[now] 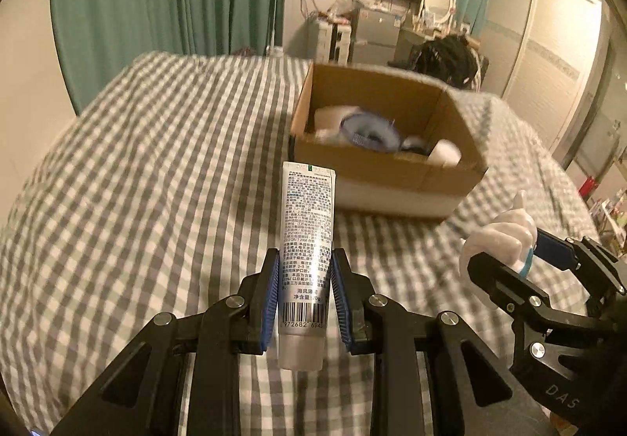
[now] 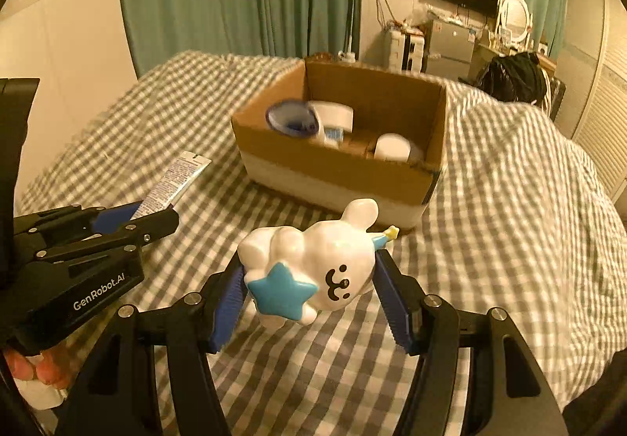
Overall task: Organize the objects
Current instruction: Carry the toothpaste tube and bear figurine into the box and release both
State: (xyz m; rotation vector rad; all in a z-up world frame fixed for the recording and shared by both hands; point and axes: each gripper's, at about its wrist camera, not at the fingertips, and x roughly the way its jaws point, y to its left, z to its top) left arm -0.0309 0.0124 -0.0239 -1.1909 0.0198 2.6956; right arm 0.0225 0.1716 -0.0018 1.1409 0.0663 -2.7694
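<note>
Grippers (image 1: 305, 289) full, gingham bed (image 1: 156, 161) – (green curtains (image 1: 156, 4))

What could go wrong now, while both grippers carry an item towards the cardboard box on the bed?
1. The left gripper grips the tube only near its cap end; the long free part may swing or slip.
2. The right gripper clamps the rounded, glossy figurine, which could twist out of the pads.
3. The cardboard box already holds several items and rests on soft bedding, so a dropped item may bounce out or tip it.
</note>
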